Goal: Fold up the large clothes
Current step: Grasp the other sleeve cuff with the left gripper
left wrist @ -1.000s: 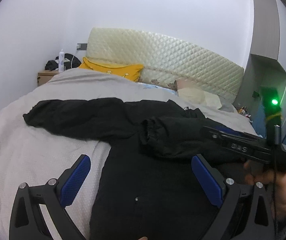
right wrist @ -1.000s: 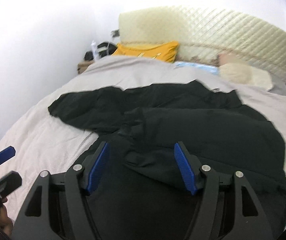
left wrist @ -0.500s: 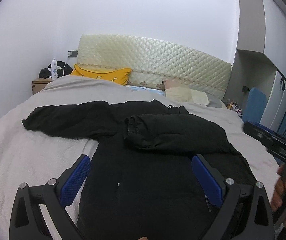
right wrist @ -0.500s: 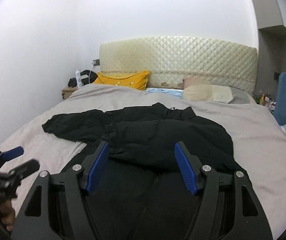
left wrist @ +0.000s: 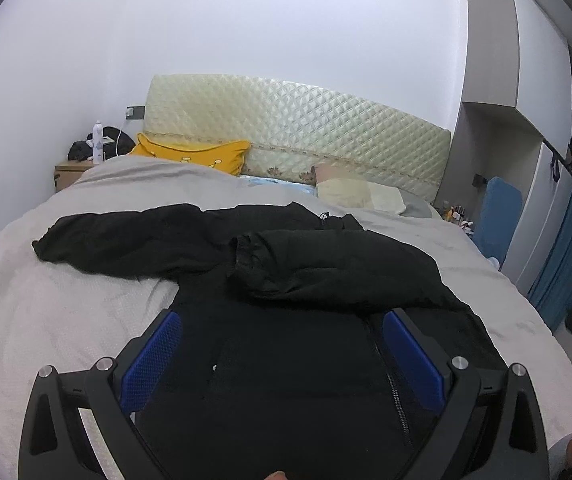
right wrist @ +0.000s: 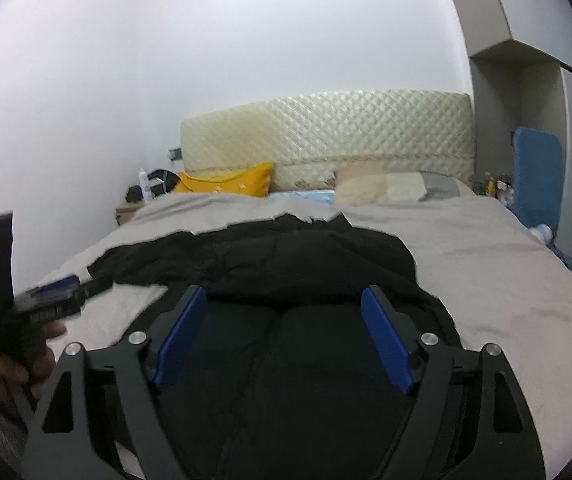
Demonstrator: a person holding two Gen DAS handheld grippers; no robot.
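Note:
A large black zip jacket (left wrist: 286, 360) lies flat on the grey bedspread (left wrist: 45, 312). Its right sleeve (left wrist: 326, 268) is folded across the chest; its left sleeve (left wrist: 125, 240) stretches out to the left. The jacket also shows in the right wrist view (right wrist: 306, 272). My left gripper (left wrist: 281, 344) is open and empty, held above the jacket's lower front. My right gripper (right wrist: 286, 320) is open and empty above the jacket's hem. The left gripper tool (right wrist: 41, 300) shows at the left of the right wrist view.
A quilted cream headboard (left wrist: 294, 136), a yellow pillow (left wrist: 193, 158) and a pale pillow (left wrist: 358, 194) are at the bed's head. A wooden nightstand (left wrist: 71, 172) with a bottle stands far left. A wardrobe (left wrist: 526, 120) and blue curtain (left wrist: 566, 256) are at the right.
Both grippers have pulled back and risen away from the jacket, so more of the bed and room shows. The right gripper has left the left wrist view. The jacket has not moved.

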